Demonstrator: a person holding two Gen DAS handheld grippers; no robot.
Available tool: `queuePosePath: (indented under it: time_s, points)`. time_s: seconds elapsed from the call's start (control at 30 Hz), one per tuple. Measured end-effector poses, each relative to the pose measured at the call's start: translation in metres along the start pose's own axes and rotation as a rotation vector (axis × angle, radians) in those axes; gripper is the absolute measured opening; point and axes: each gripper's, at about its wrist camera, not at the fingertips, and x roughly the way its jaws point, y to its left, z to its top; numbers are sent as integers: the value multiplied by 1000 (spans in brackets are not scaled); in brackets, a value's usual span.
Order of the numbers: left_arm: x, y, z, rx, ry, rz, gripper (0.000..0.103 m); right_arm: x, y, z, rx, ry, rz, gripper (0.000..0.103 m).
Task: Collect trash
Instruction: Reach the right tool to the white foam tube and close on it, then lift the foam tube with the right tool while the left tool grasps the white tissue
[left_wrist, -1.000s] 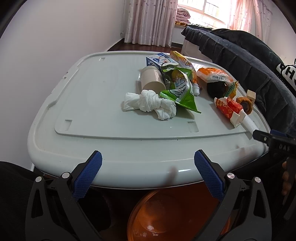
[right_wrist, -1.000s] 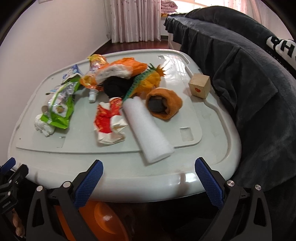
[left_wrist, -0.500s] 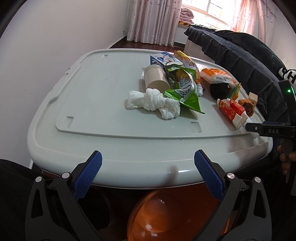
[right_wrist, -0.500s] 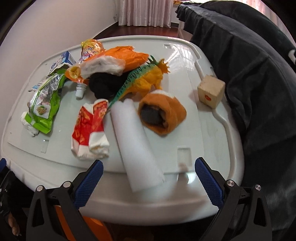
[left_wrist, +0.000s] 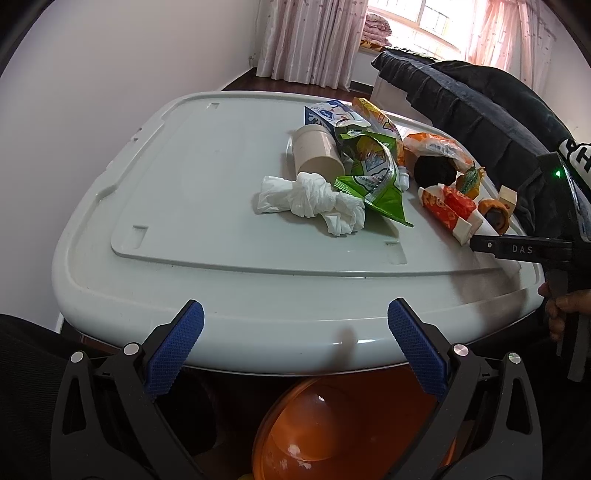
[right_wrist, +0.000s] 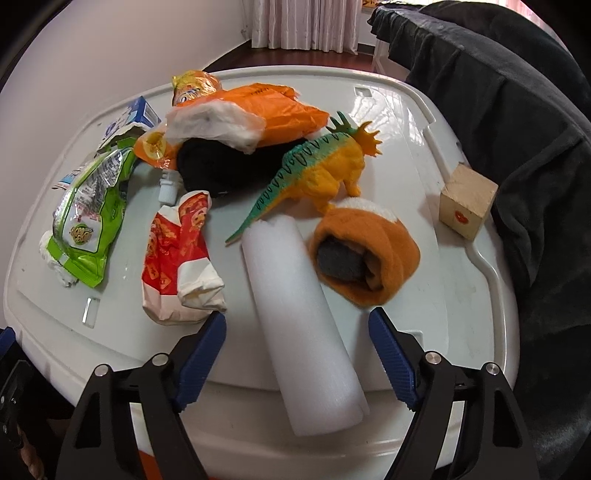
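Observation:
Trash lies on a pale grey bin lid (left_wrist: 184, 192): a crumpled white tissue (left_wrist: 314, 199), a green snack bag (left_wrist: 373, 173), a beige cup (left_wrist: 317, 155), a red-and-white wrapper (right_wrist: 177, 258) and an orange bag (right_wrist: 266, 110). A white foam roll (right_wrist: 299, 332) lies between the fingers of my right gripper (right_wrist: 297, 358), which is open around its near end. My left gripper (left_wrist: 295, 343) is open and empty at the lid's near edge. An orange bucket (left_wrist: 332, 432) sits below it.
A toy dinosaur (right_wrist: 325, 166), an orange rolled sock (right_wrist: 362, 254), a black sock (right_wrist: 218, 166) and a wooden cube (right_wrist: 467, 201) also lie on the lid. A dark sofa (right_wrist: 517, 110) stands along the right. A white wall is at the left.
My right gripper has moved forward over the lid, so the foam roll now lies between its fingers, which have narrowed a little. My left gripper has hardly moved.

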Motion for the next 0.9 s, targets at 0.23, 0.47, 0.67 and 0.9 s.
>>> queuePosePath:
  time_s: [0.23,0.47,0.67,0.9]
  points:
    - [2,-2,-1,4,4,10,97,-7,17,-6,-55,-29,43,31]
    - [2,-3,-2,22,2,32,97,-19,25,-13,-60,-81,35,17]
    - [2,3,-1,0,5,36,97,-49,25,-34,-32,-158,93,15]
    - [10,-3,19,-1,0,46,97,-76,2,-65,87,-234,199,16]
